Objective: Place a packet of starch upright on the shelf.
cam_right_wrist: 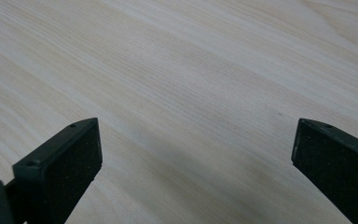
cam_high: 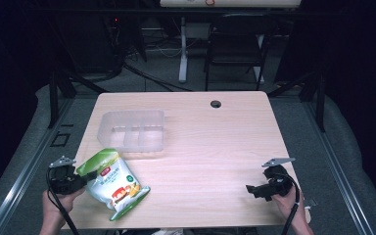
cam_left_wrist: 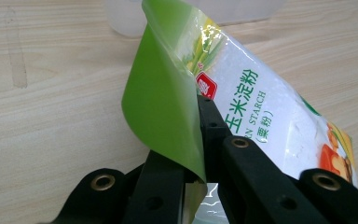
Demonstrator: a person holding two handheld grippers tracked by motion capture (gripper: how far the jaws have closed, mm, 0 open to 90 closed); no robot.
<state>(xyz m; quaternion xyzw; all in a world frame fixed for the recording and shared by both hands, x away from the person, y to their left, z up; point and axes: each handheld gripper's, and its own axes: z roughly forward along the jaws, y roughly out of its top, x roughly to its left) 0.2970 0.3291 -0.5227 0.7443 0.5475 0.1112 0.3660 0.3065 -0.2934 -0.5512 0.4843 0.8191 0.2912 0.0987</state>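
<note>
With the left hand-held gripper (cam_left_wrist: 200, 140) clamped on the green top flap of the corn starch bag (cam_high: 113, 183) near the table's (cam_high: 215, 147) front-left corner, lift slowly toward the clear plastic container (cam_high: 133, 129), keeping the right hand-held gripper (cam_right_wrist: 193, 158) open and clear.

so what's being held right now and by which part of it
The left gripper has its jaws shut on the corn starch bag, pinching the green edge at its top end. The right gripper holds nothing; its jaws are open above the table.
</note>
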